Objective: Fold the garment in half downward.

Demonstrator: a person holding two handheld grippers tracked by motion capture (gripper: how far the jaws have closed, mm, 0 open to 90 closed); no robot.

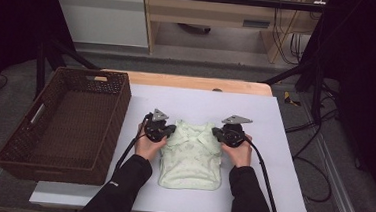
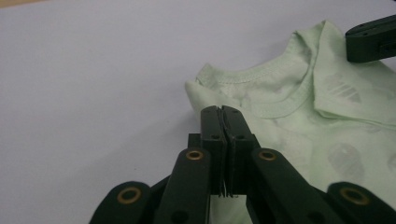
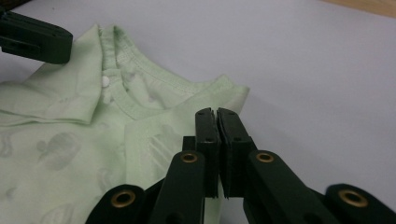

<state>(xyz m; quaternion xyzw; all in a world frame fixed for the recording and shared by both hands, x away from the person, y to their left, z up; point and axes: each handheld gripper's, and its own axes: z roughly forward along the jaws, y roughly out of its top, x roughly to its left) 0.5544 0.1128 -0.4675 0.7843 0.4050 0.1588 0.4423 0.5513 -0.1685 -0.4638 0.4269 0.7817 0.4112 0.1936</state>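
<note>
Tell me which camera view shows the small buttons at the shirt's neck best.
The right gripper view: two white buttons sit sharp on the green shirt beside its collar. In the left gripper view that side of the neck is folded over; in the high view the shirt is too small to tell.

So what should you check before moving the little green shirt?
1. Left tool shut at the light green shirt's shoulder: ok.
2. Right tool shut at the other shoulder: ok.
3. Cloth really pinched between the pads: cannot tell.
4. Shirt folded narrow, sleeves tucked in: ok.
5. Brown wicker basket beside it has room inside: ok.
6. Cables off the shirt: ok.
</note>
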